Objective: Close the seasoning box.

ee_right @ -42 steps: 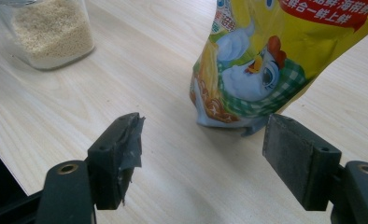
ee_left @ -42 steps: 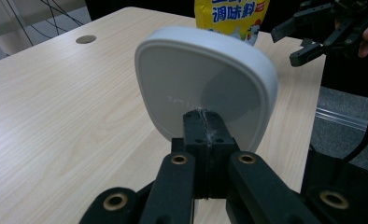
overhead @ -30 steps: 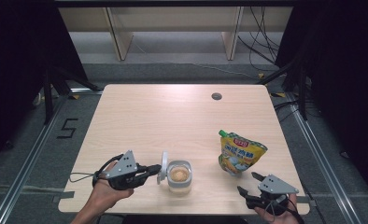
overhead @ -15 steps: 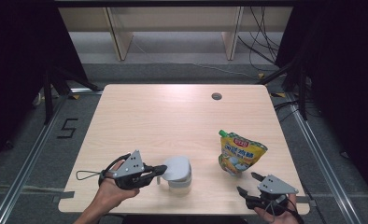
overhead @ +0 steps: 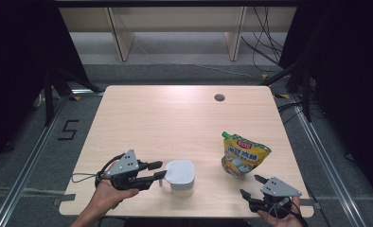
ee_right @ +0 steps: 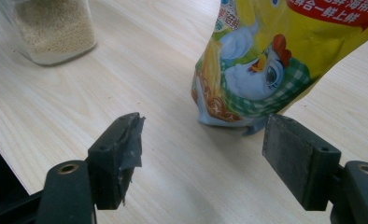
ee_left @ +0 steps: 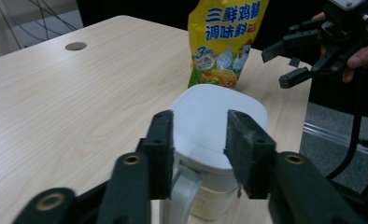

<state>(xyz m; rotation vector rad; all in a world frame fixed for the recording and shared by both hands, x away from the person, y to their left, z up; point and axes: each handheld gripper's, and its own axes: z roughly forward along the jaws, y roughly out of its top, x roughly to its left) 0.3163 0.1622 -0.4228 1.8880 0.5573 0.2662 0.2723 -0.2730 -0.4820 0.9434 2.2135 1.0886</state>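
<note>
A clear jar of beige granules stands near the table's front edge, its white flip lid lying down flat on it. My left gripper is level at the jar's left side. Its jaws have just been opening and stand apart on either side of the lid's rear edge and tab, with the pads off it. A yellow seasoning pouch stands upright to the right. My right gripper rests open at the front right edge, aimed at the pouch's base, with nothing between its pads.
The light wooden table has a small round cable hole at the back right. Both hands sit close to the table's front edge. Wooden shelving legs and cables lie on the floor beyond the far edge.
The jar's white lid stood upright a second ago, swung down, and now lies flat on the jar. The left gripper's jaws have parted. The right gripper has not moved.
</note>
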